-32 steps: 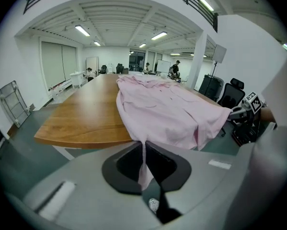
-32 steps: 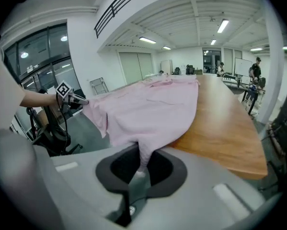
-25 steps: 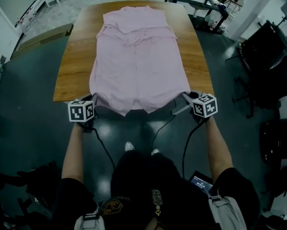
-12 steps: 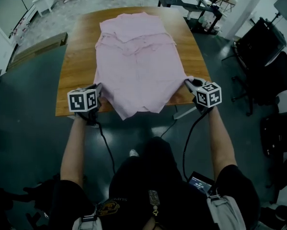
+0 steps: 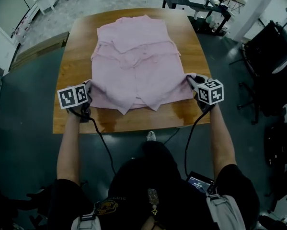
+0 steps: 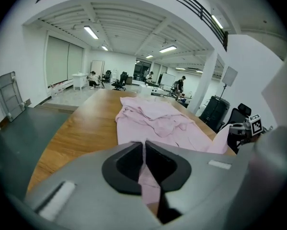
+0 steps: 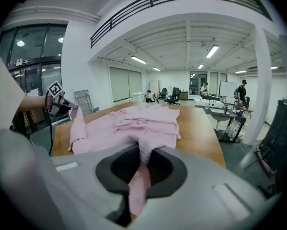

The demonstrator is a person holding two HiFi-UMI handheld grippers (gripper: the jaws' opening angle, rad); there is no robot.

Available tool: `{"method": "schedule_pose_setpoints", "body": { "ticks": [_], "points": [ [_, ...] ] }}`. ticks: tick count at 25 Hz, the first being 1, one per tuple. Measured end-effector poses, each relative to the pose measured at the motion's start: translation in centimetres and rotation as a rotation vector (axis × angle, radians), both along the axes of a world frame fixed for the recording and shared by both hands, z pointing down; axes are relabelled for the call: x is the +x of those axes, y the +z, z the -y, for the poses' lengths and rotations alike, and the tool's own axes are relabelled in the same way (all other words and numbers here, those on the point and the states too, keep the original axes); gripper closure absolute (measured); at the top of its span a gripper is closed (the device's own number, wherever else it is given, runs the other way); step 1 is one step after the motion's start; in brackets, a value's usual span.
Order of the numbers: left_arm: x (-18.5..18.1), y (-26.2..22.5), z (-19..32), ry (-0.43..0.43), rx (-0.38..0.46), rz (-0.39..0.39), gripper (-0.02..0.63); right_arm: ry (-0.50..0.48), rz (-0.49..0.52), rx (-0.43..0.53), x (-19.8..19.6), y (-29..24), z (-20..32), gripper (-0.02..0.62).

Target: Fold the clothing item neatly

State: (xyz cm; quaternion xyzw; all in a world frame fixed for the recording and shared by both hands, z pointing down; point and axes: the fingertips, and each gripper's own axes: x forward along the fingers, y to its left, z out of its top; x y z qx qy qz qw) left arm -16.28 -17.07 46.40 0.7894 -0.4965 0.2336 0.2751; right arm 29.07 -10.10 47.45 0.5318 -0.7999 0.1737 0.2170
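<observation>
Two bottom corners of the pink shirt [image 5: 133,56] on the wooden surface [image 5: 74,56] are pinched tight in our left hand-held gripper [image 5: 87,87] and right hand-held gripper [image 5: 190,78], so we think we are folding the bottom up and next must lay it evenly toward the collar.

The head camera looked steeply down from above onto the brown wooden table [image 5: 76,56]. Each gripper camera rode low and close behind its jaws, facing along the tabletop towards the far end. All three shared the rumpled pink cloth garment [image 5: 136,66].
</observation>
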Motion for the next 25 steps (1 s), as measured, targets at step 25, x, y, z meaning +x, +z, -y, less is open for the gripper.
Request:
{"method": "schedule_pose_setpoints", "body": {
  "ticks": [25],
  "points": [
    [-2.2, 10.4, 12.6, -0.117, -0.211, 0.228, 0.591, 0.101, -0.056, -0.251, 4.1, 9.7, 14.1, 0.569]
  ]
}}
